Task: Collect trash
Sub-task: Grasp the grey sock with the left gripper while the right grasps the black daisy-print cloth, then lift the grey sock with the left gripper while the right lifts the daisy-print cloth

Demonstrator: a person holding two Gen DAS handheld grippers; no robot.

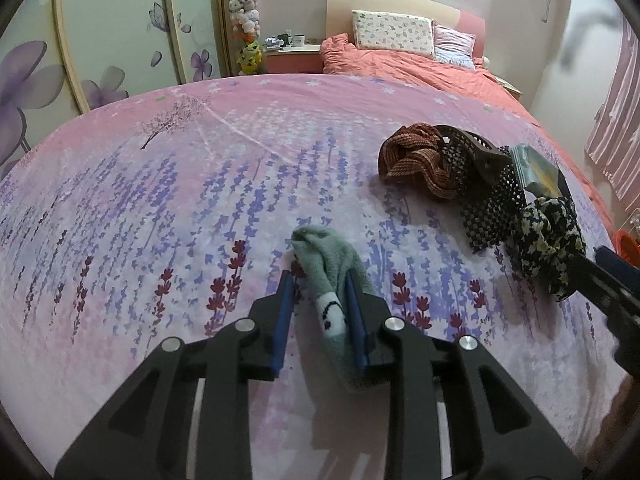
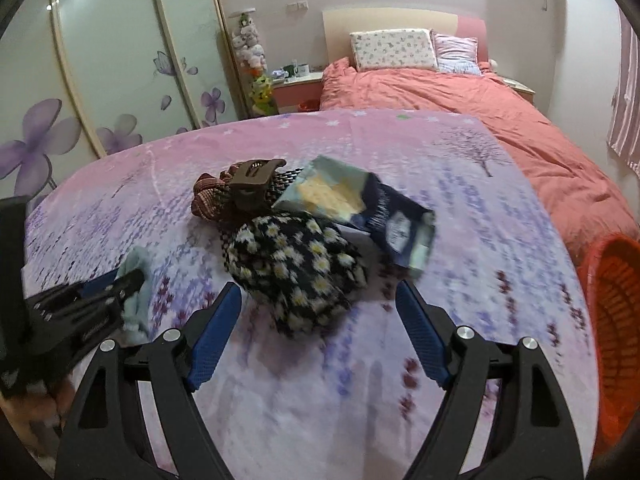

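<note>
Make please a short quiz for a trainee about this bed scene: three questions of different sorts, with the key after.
1. True or false: the left gripper is closed on the green sock.
2. What lies nearest between the open pads of the right gripper?
A. the daisy-print cloth
B. the snack packet
C. the striped brown cloth
3. Fill in: at the right edge of the right wrist view, beside the bed, stands an orange ____.

Key: 1 true; 2 A; 3 basket.
</note>
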